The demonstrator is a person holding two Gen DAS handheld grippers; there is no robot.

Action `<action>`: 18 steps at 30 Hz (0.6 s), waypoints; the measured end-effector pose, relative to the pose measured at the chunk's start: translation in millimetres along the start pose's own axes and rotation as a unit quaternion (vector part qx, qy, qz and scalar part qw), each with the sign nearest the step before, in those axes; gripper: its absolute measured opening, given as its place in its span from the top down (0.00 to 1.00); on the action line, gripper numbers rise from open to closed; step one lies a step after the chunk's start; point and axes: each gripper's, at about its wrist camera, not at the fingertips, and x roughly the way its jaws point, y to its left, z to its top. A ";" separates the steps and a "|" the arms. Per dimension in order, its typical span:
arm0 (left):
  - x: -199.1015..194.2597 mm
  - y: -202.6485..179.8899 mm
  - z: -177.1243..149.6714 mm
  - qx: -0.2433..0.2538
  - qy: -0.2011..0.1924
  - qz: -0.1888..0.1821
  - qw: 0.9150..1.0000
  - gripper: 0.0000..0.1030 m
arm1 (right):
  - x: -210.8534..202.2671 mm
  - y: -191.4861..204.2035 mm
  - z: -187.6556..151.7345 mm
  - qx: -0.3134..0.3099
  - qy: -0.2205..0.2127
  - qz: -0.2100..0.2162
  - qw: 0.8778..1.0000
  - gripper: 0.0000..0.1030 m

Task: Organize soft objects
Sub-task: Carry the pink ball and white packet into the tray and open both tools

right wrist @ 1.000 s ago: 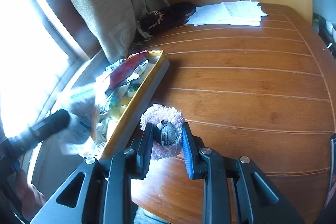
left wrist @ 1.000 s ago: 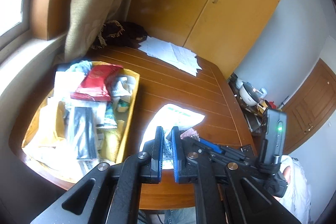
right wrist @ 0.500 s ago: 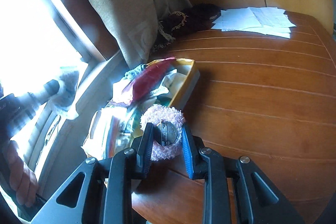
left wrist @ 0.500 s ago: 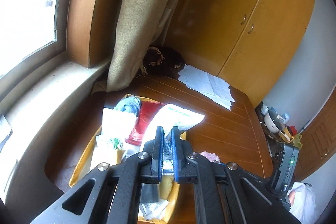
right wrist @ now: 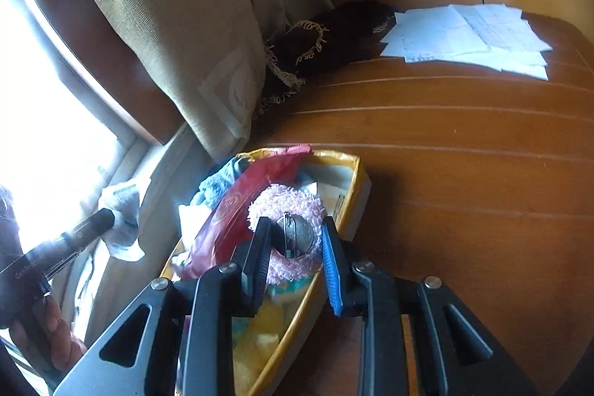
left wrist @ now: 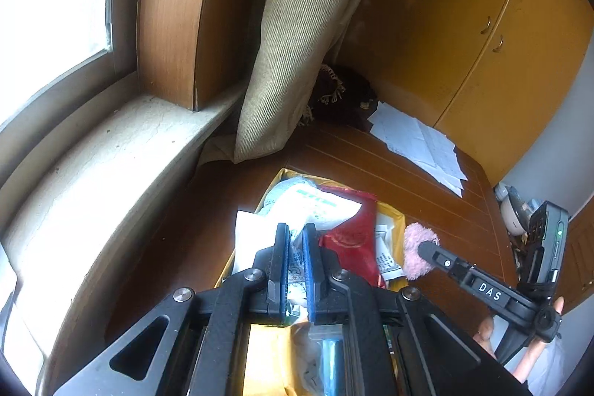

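Observation:
My left gripper (left wrist: 296, 229) is shut on a thin white packet with green print (left wrist: 315, 206), held over the left part of the yellow box (left wrist: 399, 221). From the right wrist view, the left gripper (right wrist: 109, 219) and its packet (right wrist: 124, 229) hang beside the windowsill. My right gripper (right wrist: 295, 223) is shut on a pink fluffy brooch (right wrist: 286, 199), whose metal pin back faces the camera. The brooch hovers above the box (right wrist: 358, 180), over a red packet (right wrist: 241, 210). In the left wrist view the pink brooch (left wrist: 414, 262) is at the box's right rim.
The box is crammed with packets, a blue cloth (right wrist: 219, 180) and yellow items. Loose papers (right wrist: 467, 39) and a dark fringed cloth (right wrist: 326, 39) lie at the far side of the wooden table (right wrist: 464, 154). A beige curtain (left wrist: 297, 36) and windowsill (left wrist: 92, 166) border the left.
Both grippers have swung left. The left one carried the white packet across the box toward the windowsill. The right one carried the pink brooch from above the table to above the box.

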 end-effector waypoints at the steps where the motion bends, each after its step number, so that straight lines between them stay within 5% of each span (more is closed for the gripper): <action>1: 4.7 1.8 -1.4 0.003 0.005 0.002 1.000 0.95 | 4.5 0.5 2.3 0.000 0.003 -0.002 1.000 0.75; 11: 35.0 5.8 -22.1 0.021 0.050 0.013 0.998 0.95 | 27.2 2.9 13.7 -0.002 0.002 -0.029 1.000 0.75; 18: 38.1 2.9 -28.7 0.040 0.040 0.025 0.998 0.85 | 43.4 -2.6 13.4 0.014 0.017 -0.029 0.999 0.68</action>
